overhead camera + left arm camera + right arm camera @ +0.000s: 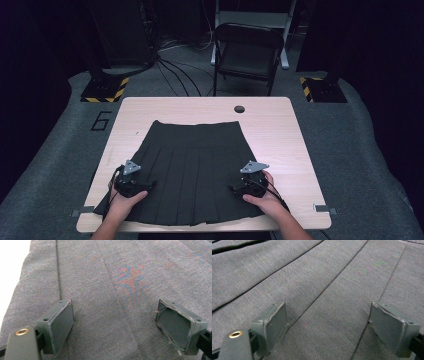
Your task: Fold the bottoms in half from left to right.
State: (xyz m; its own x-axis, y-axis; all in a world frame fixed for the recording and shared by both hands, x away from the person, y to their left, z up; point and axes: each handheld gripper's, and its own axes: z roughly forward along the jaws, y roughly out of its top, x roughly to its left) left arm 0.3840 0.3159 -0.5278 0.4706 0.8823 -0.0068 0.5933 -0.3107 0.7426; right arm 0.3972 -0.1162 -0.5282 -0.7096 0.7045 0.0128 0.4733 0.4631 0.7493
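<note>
- While the dark pleated skirt [192,170] lies flat on the wooden table [280,135] (hem toward the person), the left gripper [142,186] hovers over it, jaws spread, empty.
- The right gripper [235,189] is likewise released over the pleats.

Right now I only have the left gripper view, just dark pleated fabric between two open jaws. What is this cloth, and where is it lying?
Observer: It is a black pleated skirt spread flat on a light wooden table, waistband at the far side.
Operator: Where is the other gripper?
Observer: The right gripper sits over the skirt's right part near the hem, jaws open, with nothing clamped between them.
Operator: Anything beyond the table?
Observer: A dark folding chair stands behind the far edge.
</note>
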